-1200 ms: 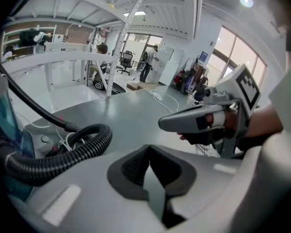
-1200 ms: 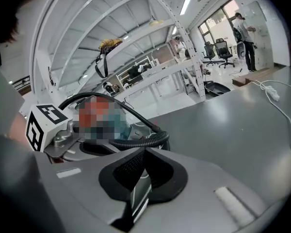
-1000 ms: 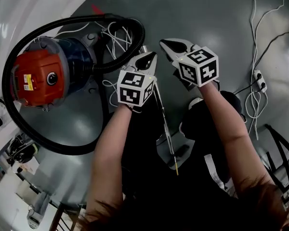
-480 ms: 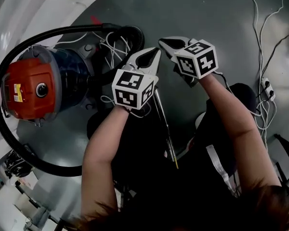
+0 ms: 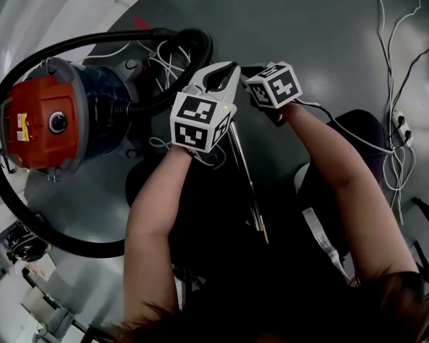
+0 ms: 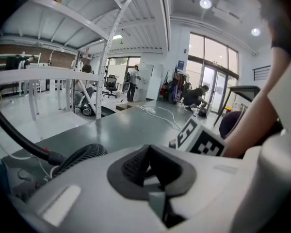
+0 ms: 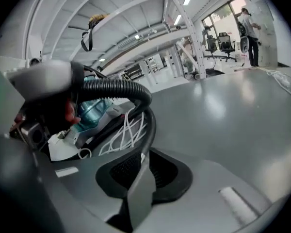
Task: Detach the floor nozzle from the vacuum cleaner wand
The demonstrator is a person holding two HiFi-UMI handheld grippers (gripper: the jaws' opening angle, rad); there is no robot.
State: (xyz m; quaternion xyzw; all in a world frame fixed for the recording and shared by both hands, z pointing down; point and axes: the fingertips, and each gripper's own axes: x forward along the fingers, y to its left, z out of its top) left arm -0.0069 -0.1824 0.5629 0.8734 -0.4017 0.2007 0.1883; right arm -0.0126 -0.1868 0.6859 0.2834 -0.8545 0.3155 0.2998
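Observation:
The vacuum's orange and blue canister (image 5: 39,123) stands at the left, and its black hose (image 5: 193,56) loops round it. A thin metal wand (image 5: 244,181) runs from under my left gripper down between the person's legs. Its lower end is lost in the dark, so I cannot make out the floor nozzle. My left gripper (image 5: 232,66) sits shut over the wand's top end, and its own view shows nothing between the pads (image 6: 157,178). Close on its right is my right gripper (image 5: 249,71). Its jaws have just been opening to a narrow gap, with nothing between them (image 7: 143,174). The hose (image 7: 136,93) arches just ahead.
White cord lies bundled beside the canister (image 5: 168,56). Loose cables (image 5: 390,63) and a power strip (image 5: 402,127) lie on the grey floor at the right. The person's legs and dark clothing fill the lower middle. Desks and people show far off in the left gripper view.
My right gripper has come down and drawn in close beside the left one. The left gripper has shifted only slightly over the wand's top.

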